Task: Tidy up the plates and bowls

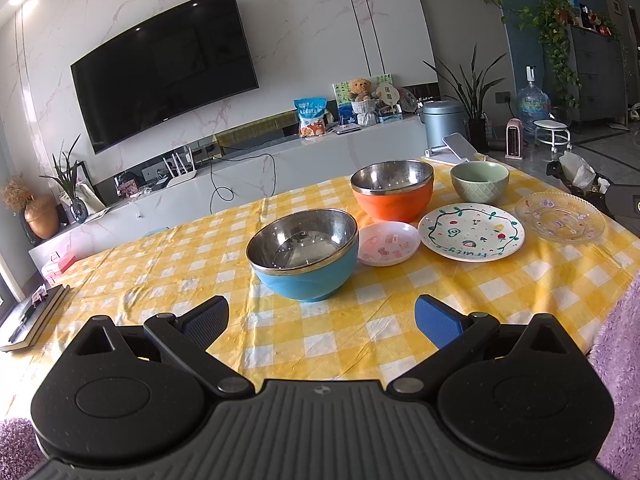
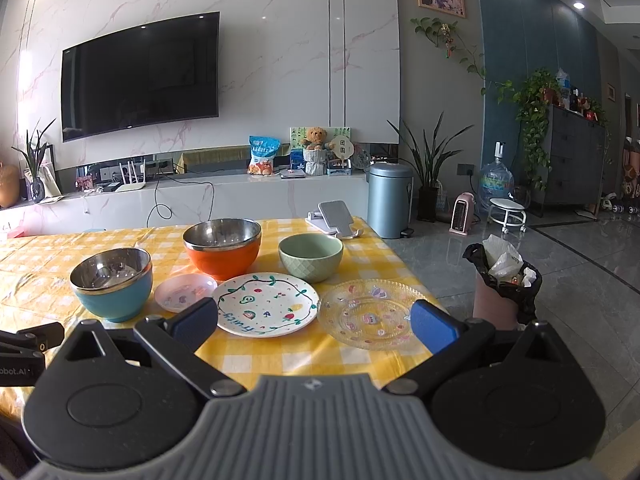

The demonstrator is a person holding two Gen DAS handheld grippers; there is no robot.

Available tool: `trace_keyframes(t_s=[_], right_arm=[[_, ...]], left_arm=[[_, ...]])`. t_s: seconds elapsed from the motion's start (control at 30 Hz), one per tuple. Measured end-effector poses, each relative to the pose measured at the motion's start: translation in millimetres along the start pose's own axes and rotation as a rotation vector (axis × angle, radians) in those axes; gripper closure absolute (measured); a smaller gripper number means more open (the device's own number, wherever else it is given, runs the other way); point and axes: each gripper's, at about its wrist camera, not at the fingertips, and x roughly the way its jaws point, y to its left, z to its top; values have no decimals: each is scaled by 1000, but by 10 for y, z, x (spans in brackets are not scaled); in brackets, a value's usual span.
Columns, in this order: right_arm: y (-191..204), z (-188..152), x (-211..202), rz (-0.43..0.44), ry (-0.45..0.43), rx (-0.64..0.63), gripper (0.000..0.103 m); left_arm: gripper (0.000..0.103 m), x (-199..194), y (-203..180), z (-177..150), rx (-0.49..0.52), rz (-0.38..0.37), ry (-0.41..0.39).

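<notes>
On the yellow checked tablecloth (image 1: 168,280) stand a blue steel-lined bowl (image 1: 305,254), an orange steel-lined bowl (image 1: 394,189) behind it, and a green ceramic bowl (image 1: 479,182). A small pink dish (image 1: 388,243), a white painted plate (image 1: 471,231) and a clear glass plate (image 1: 560,217) lie in a row. My left gripper (image 1: 322,316) is open, just short of the blue bowl. My right gripper (image 2: 314,322) is open and holds nothing, hovering over the near edges of the white plate (image 2: 266,304) and the glass plate (image 2: 370,312). The blue bowl (image 2: 113,284) sits to its left.
A phone stand (image 2: 334,218) sits at the table's far edge. Off the right side stand a lined waste bin (image 2: 504,284), a grey pedal bin (image 2: 390,200) and a small heater (image 2: 462,214). A TV console (image 1: 240,176) runs behind the table. Purple fluffy fabric (image 1: 620,352) lies close at the right.
</notes>
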Motion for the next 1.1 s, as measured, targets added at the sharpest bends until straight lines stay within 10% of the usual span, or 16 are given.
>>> trace_keyframes(t_s=[1.1], right_arm=[[13,-89,38,-2,10,-8,2]], left_arm=[[0,-31,-44,-24,-6,-9,6]])
